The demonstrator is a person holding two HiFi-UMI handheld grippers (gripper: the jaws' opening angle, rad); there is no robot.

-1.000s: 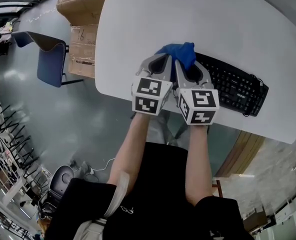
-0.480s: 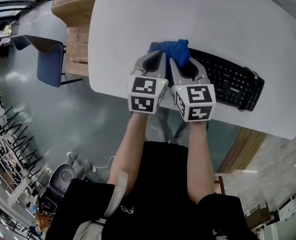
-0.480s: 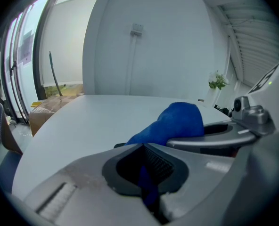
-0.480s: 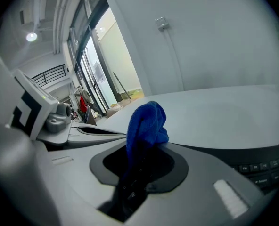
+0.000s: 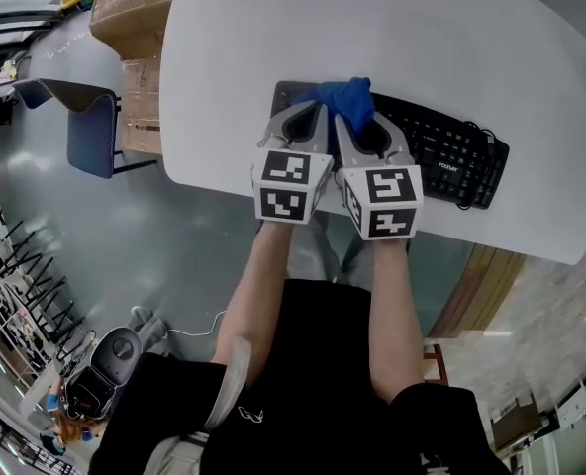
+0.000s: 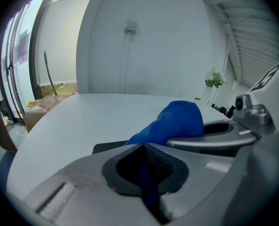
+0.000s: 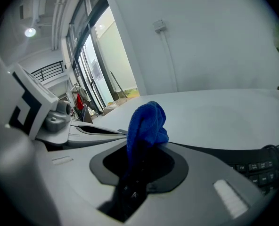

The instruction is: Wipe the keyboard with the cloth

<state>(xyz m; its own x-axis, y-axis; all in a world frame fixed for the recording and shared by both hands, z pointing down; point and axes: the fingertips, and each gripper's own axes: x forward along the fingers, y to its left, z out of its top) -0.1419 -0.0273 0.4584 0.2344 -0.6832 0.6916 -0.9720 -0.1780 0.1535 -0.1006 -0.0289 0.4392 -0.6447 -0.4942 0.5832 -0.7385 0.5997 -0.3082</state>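
Keyboard (image 5: 441, 146), black, lying on white table (image 5: 451, 28) near the person's edge. Cloth (image 5: 342, 95), blue, bunched over the keyboard's left end, seemingly resting on the keys. Left gripper (image 5: 313, 117) and right gripper (image 5: 355, 119), side by side, jaws of each closed tight, pinching the cloth.

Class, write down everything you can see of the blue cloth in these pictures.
The cloth is deep blue, with a soft, nubbly weave like microfibre. It is bunched into a rounded lump, not spread flat. Both the left tongs and the right tongs are shut on it, a fold pinched between each pair of jaws. It sits over the left part of the black keyboard, seemingly resting on it.
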